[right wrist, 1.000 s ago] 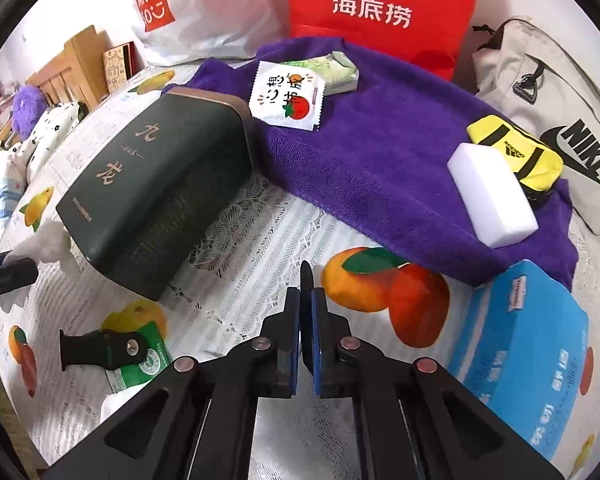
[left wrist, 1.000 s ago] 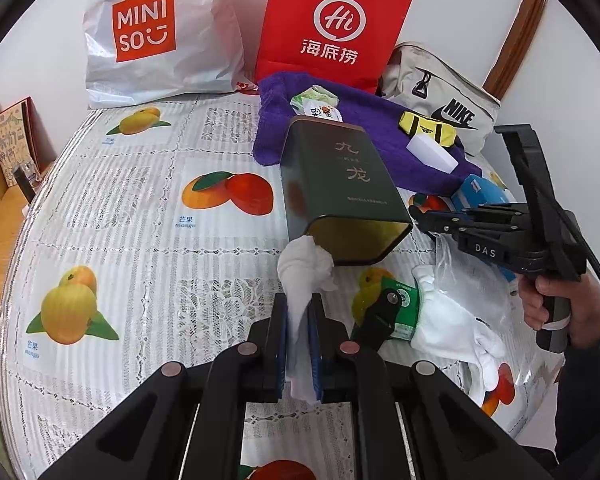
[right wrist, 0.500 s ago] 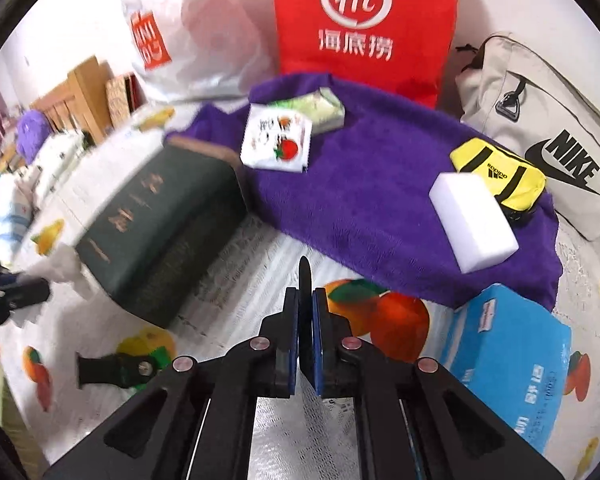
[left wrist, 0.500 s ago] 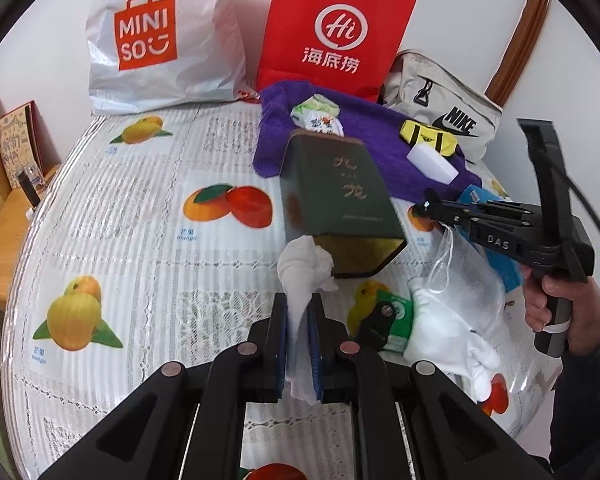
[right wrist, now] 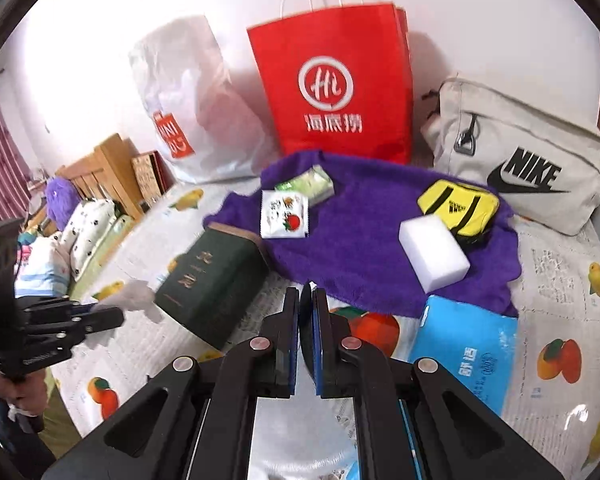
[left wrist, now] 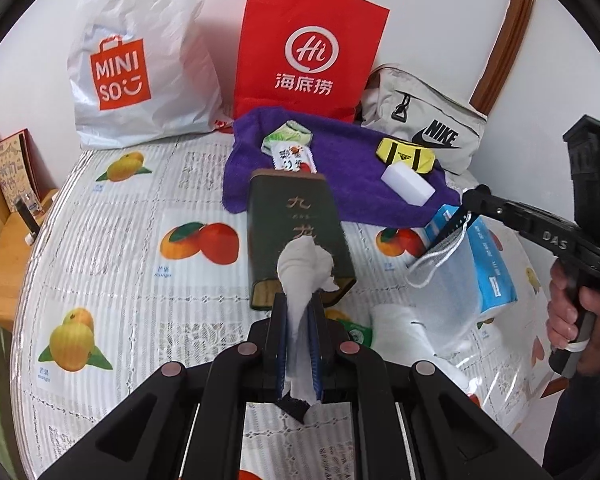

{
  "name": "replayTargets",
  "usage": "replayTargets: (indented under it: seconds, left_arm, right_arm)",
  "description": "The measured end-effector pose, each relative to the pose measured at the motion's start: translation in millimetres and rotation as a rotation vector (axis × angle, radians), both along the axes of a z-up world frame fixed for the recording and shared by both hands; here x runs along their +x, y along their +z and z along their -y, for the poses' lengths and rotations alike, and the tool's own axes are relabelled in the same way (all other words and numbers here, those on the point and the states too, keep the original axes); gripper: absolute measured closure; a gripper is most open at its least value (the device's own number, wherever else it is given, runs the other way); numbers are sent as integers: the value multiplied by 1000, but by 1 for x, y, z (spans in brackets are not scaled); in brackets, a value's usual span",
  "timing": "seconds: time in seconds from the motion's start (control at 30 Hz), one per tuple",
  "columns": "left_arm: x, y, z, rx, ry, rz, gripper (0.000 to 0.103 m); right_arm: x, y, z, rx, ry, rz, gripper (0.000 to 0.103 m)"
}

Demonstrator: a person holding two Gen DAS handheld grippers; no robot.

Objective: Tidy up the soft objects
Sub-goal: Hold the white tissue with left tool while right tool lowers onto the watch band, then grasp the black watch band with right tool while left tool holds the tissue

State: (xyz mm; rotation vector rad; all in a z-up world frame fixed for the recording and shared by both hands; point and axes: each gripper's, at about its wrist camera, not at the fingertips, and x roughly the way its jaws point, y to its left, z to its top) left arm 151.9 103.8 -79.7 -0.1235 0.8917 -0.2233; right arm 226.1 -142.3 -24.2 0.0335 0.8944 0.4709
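My left gripper (left wrist: 299, 312) is shut on a white glove (left wrist: 304, 268), held above the table in front of a dark green tin (left wrist: 296, 232). My right gripper (right wrist: 307, 300) is shut on the rim of a clear plastic bag (left wrist: 448, 288) and lifts it; it shows in the left wrist view (left wrist: 470, 204) at the right. A second white glove (left wrist: 404, 324) lies under the bag. The left gripper shows in the right wrist view (right wrist: 100, 314) at the left, with the glove (right wrist: 134, 296).
A purple towel (right wrist: 364, 232) at the back carries a white sponge (right wrist: 434, 252), a yellow pouch (right wrist: 458, 204) and snack packets (right wrist: 284, 214). A blue tissue pack (right wrist: 464, 352), red paper bag (left wrist: 310, 48), white Miniso bag (left wrist: 140, 60) and Nike bag (left wrist: 424, 128) stand around.
Both grippers have risen. The right gripper has lifted the clear bag's rim off the table. The left gripper keeps hold of the glove.
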Motion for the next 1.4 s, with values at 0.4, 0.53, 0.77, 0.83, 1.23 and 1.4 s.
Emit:
replayTargets:
  seconds: [0.4, 0.53, 0.77, 0.83, 1.23, 1.4]
  left_arm:
    - [-8, 20, 17, 6, -27, 35, 93]
    - [-10, 15, 18, -2, -24, 24, 93]
    - [-14, 14, 23, -8, -36, 20, 93]
    - [-16, 14, 24, -10, -41, 23, 93]
    - [-21, 10, 31, -20, -64, 14, 93]
    - [-22, 9, 32, -19, -67, 12, 93]
  right_arm:
    - [-29, 5, 11, 0, 46, -28, 97]
    - [-44, -17, 17, -9, 58, -94, 96]
    - [-75, -38, 19, -30, 100, -167, 93]
    - [-81, -47, 18, -52, 109, -189, 90]
    - [-102, -74, 19, -141, 131, -228, 74]
    - [-103, -75, 12, -153, 150, -202, 61]
